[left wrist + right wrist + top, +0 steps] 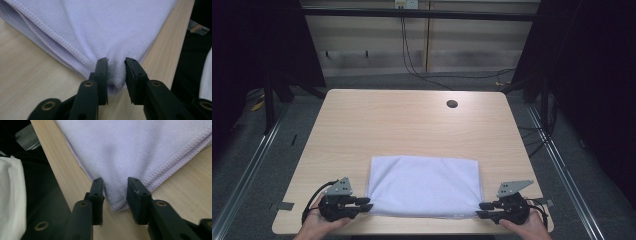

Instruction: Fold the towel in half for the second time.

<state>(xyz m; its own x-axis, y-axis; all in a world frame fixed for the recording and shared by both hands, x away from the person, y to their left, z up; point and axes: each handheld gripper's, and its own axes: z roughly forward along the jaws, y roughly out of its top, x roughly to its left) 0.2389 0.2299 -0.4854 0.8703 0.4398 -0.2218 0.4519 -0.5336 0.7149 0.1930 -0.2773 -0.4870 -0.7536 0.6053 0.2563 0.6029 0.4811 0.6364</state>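
Observation:
A pale lilac folded towel [424,185] lies flat near the front edge of the wooden table [412,120]. My left gripper [368,203] sits at its near left corner, and my right gripper [482,210] at its near right corner. In the left gripper view the towel [100,25] has its bunched corner lying between the parted jaws of the left gripper [116,62], loose and not pinched. In the right gripper view the right gripper [115,181] stands just as wide around the other corner of the towel [130,145], with a gap beside the cloth.
A round cable hole [452,104] sits at the back right of the table. The table's front edge [412,231] runs just below both grippers. Cables [427,75] trail on the grey floor behind, and metal rails run along both sides.

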